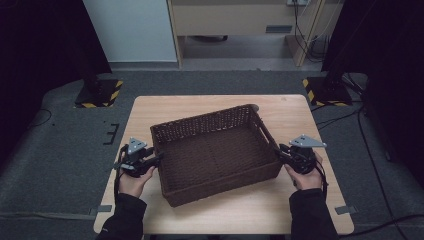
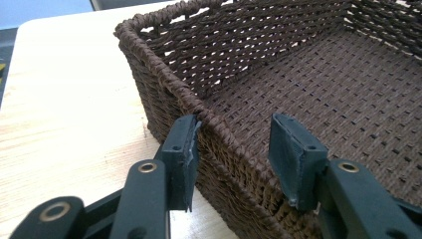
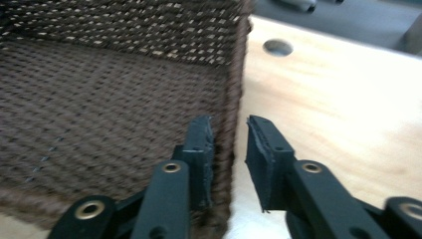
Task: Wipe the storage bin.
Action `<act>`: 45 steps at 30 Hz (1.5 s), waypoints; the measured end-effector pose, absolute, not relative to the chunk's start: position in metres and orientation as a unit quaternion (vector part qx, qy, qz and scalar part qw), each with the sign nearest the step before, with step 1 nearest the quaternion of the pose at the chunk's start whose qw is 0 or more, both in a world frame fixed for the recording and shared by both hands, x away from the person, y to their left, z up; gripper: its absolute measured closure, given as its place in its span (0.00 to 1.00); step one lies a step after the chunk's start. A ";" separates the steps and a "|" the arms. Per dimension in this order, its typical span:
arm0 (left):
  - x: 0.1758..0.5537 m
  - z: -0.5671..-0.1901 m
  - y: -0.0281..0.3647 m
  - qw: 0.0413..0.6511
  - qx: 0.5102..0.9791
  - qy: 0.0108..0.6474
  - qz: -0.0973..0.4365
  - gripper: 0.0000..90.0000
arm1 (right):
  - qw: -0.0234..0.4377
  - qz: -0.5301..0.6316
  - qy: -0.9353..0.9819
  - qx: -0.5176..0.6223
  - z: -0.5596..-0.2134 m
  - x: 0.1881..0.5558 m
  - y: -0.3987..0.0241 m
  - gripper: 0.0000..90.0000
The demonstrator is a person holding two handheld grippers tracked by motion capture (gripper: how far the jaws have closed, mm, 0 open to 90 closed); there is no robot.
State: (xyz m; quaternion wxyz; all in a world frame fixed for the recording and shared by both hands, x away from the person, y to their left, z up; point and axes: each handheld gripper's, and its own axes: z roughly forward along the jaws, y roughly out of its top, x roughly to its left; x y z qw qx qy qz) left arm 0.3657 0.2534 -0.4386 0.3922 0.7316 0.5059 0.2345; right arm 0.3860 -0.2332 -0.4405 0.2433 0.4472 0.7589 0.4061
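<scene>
A dark brown woven basket (image 1: pixel 205 120) sits empty in the middle of the light wooden table (image 1: pixel 210 215), turned slightly askew. My left gripper (image 1: pixel 159 159) straddles the basket's left wall. In the left gripper view, the basket wall (image 2: pixel 164 79) runs between the jaws of the left gripper (image 2: pixel 236 124): the outer pad lies against the rim, while the inner pad stands clear over the basket floor. My right gripper (image 1: pixel 278 152) straddles the right wall. In the right gripper view, the right gripper (image 3: pixel 230 123) has its inner pad close on the basket wall (image 3: pixel 234 64) and a thin gap at the outer pad.
A round hole (image 1: pixel 253 106) in the tabletop lies just behind the basket's far right corner. Two stands with yellow-black striped bases (image 1: pixel 97 92) (image 1: pixel 325 90) rest on the grey floor beyond the table. Bare wood runs along the table's front and both sides.
</scene>
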 end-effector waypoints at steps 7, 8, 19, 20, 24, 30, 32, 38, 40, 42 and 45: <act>0.354 -0.438 0.250 0.386 0.741 0.496 0.234 0.57 | 0.203 0.402 0.759 0.470 -0.440 0.374 -0.234 0.85; 0.355 -0.439 0.249 0.381 0.743 0.497 0.236 0.57 | 0.198 0.401 0.762 0.469 -0.439 0.371 -0.234 0.84; 0.363 -0.447 0.242 0.355 0.757 0.495 0.236 0.60 | 0.226 0.415 0.749 0.465 -0.440 0.381 -0.233 0.68; 0.363 -0.448 0.242 0.354 0.757 0.495 0.237 0.60 | 0.222 0.418 0.748 0.466 -0.441 0.383 -0.234 0.68; 0.365 -0.448 0.243 0.350 0.758 0.495 0.239 0.62 | 0.215 0.424 0.752 0.456 -0.441 0.385 -0.234 0.69; 0.373 -0.448 0.249 0.351 0.760 0.493 0.236 0.64 | 0.225 0.420 0.764 0.434 -0.440 0.386 -0.227 0.71; 0.376 -0.448 0.251 0.352 0.760 0.493 0.237 0.64 | 0.229 0.427 0.765 0.424 -0.440 0.386 -0.223 0.72; 0.380 -0.449 0.255 0.356 0.756 0.495 0.237 0.66 | 0.212 0.423 0.766 0.435 -0.444 0.392 -0.217 0.73; 0.379 -0.449 0.254 0.354 0.756 0.496 0.237 0.66 | 0.200 0.428 0.761 0.445 -0.444 0.391 -0.217 0.78; 0.379 -0.449 0.254 0.354 0.756 0.497 0.237 0.66 | 0.195 0.429 0.759 0.451 -0.444 0.390 -0.218 0.79; 0.378 -0.448 0.256 0.359 0.753 0.501 0.231 0.64 | 0.196 0.425 0.759 0.453 -0.444 0.386 -0.217 0.80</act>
